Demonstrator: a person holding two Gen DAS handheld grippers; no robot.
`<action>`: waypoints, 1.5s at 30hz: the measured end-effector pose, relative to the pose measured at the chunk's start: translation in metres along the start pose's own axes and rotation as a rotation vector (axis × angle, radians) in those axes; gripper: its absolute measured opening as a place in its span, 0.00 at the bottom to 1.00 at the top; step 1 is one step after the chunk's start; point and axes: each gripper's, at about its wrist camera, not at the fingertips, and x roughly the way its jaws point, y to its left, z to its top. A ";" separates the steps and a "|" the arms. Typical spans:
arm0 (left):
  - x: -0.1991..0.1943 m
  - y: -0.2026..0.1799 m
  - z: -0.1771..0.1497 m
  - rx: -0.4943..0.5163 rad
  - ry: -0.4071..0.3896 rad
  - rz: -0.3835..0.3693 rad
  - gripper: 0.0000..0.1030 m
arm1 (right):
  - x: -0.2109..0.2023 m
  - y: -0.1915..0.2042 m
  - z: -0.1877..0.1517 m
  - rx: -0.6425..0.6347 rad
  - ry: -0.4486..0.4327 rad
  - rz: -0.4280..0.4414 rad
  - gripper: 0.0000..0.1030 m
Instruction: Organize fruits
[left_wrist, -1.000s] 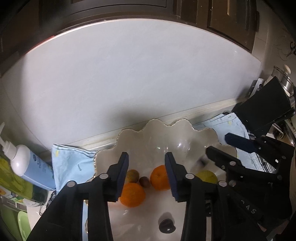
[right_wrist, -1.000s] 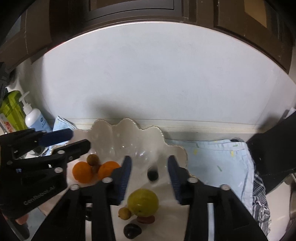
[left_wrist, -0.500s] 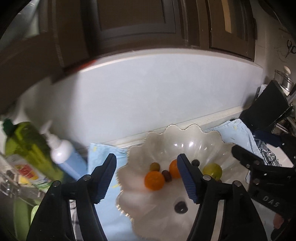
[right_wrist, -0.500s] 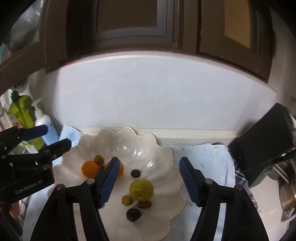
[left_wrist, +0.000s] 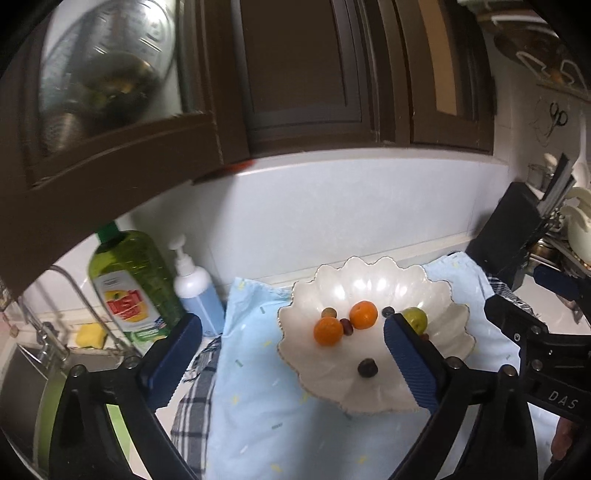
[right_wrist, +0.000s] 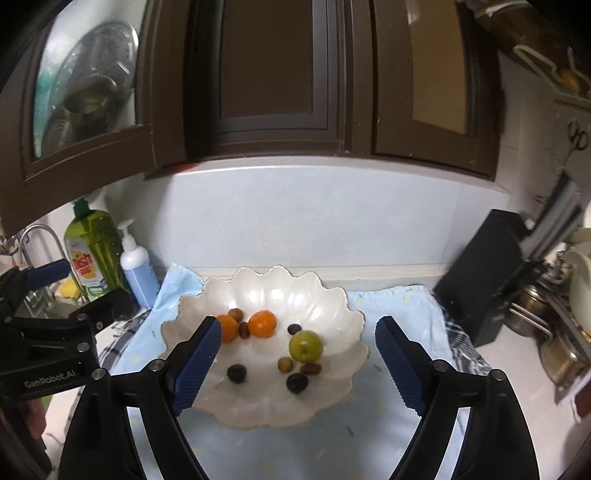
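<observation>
Above a kitchen tabletop, both claws hang spread wide with nothing between their blue pads — the jaws of each have just been opening. The left claw frames the near-left side of a white scalloped bowl; the right claw straddles the same bowl from the front. All the fruit lies inside that bowl, which sits on a pale blue cloth: two oranges toward the back left with a small reddish-brown fruit between them, a green apple to the right of centre, and several small dark and olive-coloured fruits scattered near it — their kinds cannot be told. A green dish-soap bottle and a white pump bottle stand by the wall to the left, beside a sink tap. A black block stands at the right. Dark wooden cabinets hang overhead.
</observation>
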 end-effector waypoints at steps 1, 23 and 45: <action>-0.008 0.001 -0.003 0.002 -0.013 -0.001 1.00 | -0.010 0.003 -0.003 0.000 -0.009 -0.012 0.86; -0.152 -0.006 -0.066 0.037 -0.097 -0.002 1.00 | -0.161 0.026 -0.059 -0.006 -0.137 -0.072 0.88; -0.283 -0.056 -0.141 0.011 -0.106 0.017 1.00 | -0.281 -0.010 -0.141 -0.016 -0.117 -0.015 0.93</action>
